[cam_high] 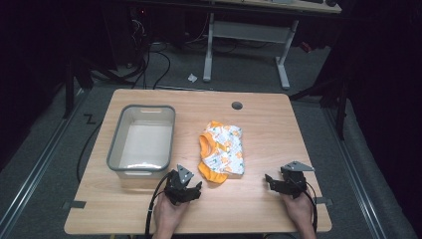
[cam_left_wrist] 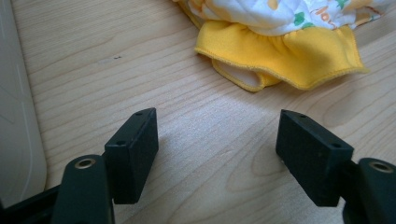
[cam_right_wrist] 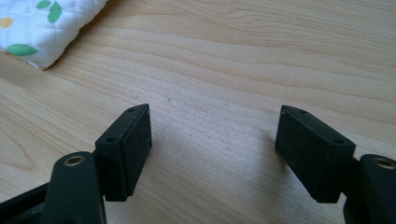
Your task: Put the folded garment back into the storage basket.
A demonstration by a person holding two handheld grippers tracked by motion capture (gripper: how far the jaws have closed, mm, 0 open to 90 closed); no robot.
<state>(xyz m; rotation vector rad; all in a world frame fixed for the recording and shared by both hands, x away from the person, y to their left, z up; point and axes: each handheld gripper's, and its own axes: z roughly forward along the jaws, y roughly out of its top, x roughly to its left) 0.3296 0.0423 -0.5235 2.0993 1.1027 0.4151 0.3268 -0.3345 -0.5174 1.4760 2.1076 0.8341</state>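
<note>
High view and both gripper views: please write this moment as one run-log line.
left gripper: open, empty | right gripper: open, empty | folded garment: on table, untouched | grey bin: empty

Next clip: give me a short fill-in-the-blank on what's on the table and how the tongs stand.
1. The grey plastic bin holds ____.
2. The folded baby garment has a ____ ruffled hem.
3. Both the left tongs and right tongs have their jaws ____.

Missing words: nothing; yellow; open
</note>
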